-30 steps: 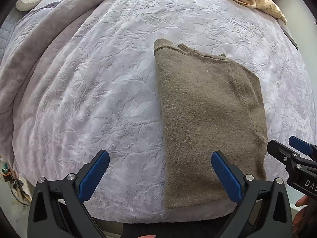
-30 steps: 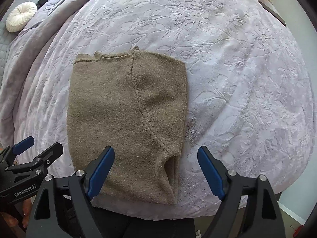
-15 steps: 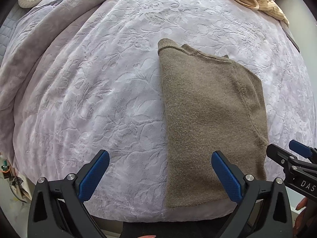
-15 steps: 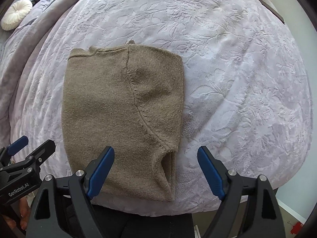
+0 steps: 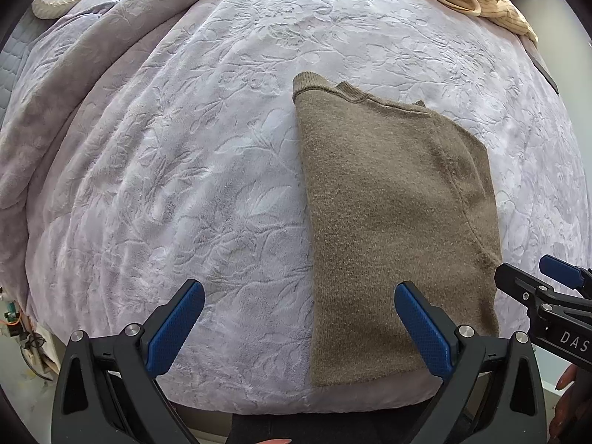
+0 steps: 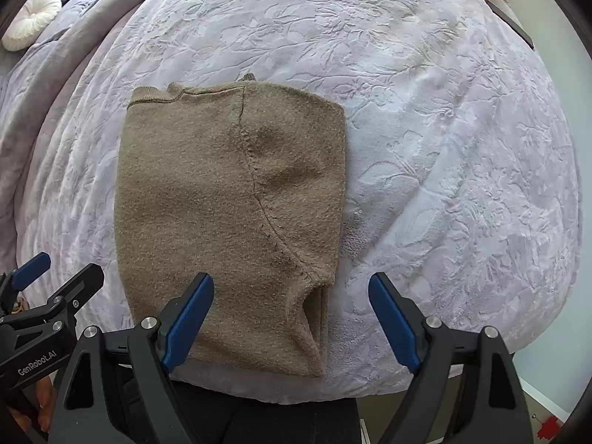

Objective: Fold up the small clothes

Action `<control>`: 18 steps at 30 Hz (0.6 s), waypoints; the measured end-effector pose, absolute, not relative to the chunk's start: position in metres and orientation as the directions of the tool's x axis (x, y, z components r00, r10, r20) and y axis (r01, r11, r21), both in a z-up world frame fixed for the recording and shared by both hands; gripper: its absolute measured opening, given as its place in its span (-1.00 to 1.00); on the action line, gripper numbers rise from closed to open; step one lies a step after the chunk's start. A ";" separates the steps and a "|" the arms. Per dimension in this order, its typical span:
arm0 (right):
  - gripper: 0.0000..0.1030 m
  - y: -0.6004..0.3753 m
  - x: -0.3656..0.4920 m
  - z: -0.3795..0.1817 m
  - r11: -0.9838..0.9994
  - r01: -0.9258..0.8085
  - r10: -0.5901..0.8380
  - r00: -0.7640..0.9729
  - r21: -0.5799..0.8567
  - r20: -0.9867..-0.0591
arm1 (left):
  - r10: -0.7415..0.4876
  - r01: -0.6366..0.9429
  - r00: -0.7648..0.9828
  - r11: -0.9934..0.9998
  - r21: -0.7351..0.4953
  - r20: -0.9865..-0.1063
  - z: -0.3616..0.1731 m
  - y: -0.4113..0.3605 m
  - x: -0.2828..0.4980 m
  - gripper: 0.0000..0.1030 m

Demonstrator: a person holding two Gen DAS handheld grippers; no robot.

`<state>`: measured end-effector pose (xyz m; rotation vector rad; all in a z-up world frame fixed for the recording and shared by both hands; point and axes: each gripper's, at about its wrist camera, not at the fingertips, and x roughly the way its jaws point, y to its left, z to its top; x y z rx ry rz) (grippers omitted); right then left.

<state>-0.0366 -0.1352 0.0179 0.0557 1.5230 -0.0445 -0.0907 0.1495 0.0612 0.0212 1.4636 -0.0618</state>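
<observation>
- The folded brown sweater [image 5: 396,222] lies flat near the bed's [image 5: 185,166] near edge.
- Left gripper [image 5: 299,327] and right gripper [image 6: 292,320] hover above it, jaws wide, holding nothing.

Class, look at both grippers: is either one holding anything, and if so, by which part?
Nothing is held. The left gripper and right gripper are both open above the folded sweater.
</observation>
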 end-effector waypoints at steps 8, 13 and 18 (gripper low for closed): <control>0.70 -0.136 -0.037 0.018 0.998 0.066 0.006 0.047 0.009 -0.999 | -0.029 0.057 0.107 0.998 -0.023 -0.994 0.062 0.150 -0.091 1.00; 0.70 -0.136 -0.038 0.018 0.997 0.071 0.006 0.048 0.009 -0.999 | -0.026 0.060 0.105 0.998 -0.020 -0.994 0.061 0.150 -0.091 1.00; 0.70 -0.136 -0.037 0.018 0.998 0.069 0.006 0.047 0.009 -0.999 | -0.023 0.066 0.103 0.998 -0.016 -0.994 0.061 0.148 -0.092 1.00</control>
